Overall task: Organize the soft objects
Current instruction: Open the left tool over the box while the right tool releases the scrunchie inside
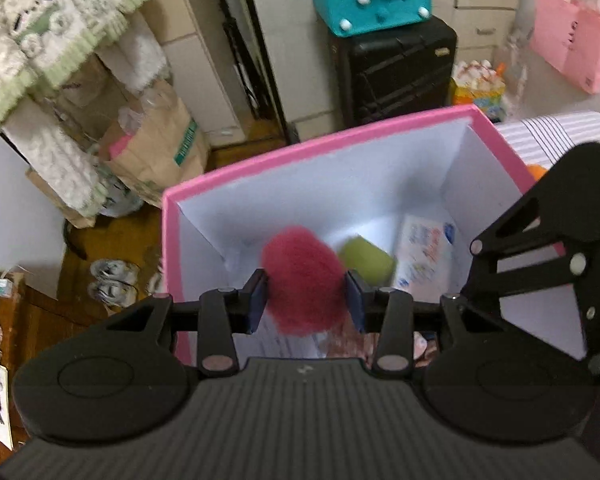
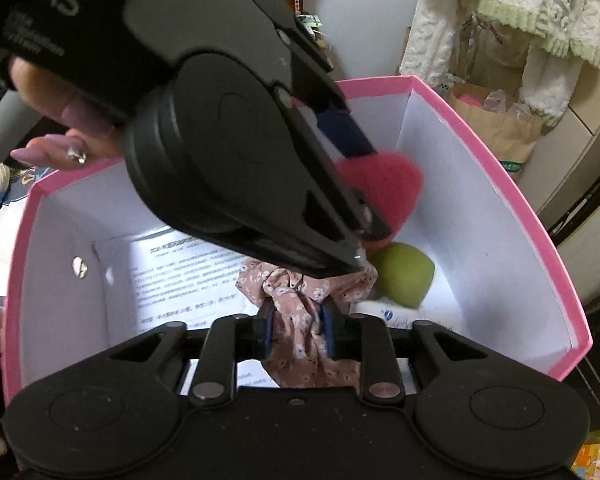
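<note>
Left fingers [image 1: 260, 300] around red pom-pom [image 1: 302, 278], right fingers [image 2: 266, 334] around floral scrunchie [image 2: 300, 320], grip pressure unclear.

Both grippers hang over the open box [image 2: 496, 152], the left gripper [image 1: 306, 298] holding a fuzzy ball [image 1: 302, 280], the right gripper [image 2: 298, 326] a scrunchie [image 2: 300, 320]. In the box a round ball [image 2: 406, 272] lies beside a printed sheet [image 2: 180, 272]. A suitcase [image 1: 396, 72] stands behind the box.

Both wrist views close above the open pink-rimmed white cardboard box [image 1: 260, 160], angled steeply down into it. Left view facing the black suitcase [image 1: 396, 72]; right view facing opposite, with the left tool [image 2: 364, 184] filling its upper half. Shared: box interior.
</note>
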Demonstrator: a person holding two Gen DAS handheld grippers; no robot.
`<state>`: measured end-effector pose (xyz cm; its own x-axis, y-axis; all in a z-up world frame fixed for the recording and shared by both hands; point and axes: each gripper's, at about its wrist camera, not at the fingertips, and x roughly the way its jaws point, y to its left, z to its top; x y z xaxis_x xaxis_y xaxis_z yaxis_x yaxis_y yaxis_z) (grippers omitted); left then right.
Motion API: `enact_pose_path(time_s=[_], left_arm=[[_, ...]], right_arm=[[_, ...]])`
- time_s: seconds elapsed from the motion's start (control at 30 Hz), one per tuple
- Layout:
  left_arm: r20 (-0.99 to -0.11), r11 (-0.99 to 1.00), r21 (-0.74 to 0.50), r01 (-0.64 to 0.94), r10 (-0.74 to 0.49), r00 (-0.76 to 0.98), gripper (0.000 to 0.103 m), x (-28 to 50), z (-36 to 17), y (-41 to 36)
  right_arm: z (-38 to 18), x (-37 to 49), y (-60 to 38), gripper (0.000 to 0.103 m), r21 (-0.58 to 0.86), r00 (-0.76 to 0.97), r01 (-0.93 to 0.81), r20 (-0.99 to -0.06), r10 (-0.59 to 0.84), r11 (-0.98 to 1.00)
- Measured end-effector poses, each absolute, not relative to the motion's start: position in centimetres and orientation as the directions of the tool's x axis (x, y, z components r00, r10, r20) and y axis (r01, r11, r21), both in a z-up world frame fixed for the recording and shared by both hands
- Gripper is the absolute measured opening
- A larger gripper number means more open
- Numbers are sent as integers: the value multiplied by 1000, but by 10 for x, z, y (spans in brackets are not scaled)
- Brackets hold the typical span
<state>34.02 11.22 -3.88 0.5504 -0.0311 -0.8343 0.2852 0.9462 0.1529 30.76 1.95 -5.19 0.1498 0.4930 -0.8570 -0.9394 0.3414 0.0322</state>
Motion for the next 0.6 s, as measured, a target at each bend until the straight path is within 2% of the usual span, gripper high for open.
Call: enact_pose_path(time_s=[0.1, 0.23, 0.6], left_arm=[[-831, 952, 138, 274, -40, 555, 51, 344, -38, 115], [-821, 955, 128, 267, -49, 569, 52, 339, -36, 118], [-780, 967, 70, 246, -101, 618, 57, 291, -1, 138]], right_arm=[[-57, 313, 20, 44, 22, 172, -929, -858, 485, 370], [-52, 311, 16, 51, 12, 200, -922, -841, 502, 387], [-11, 270, -21, 53, -4, 310, -872, -779, 545, 489]])
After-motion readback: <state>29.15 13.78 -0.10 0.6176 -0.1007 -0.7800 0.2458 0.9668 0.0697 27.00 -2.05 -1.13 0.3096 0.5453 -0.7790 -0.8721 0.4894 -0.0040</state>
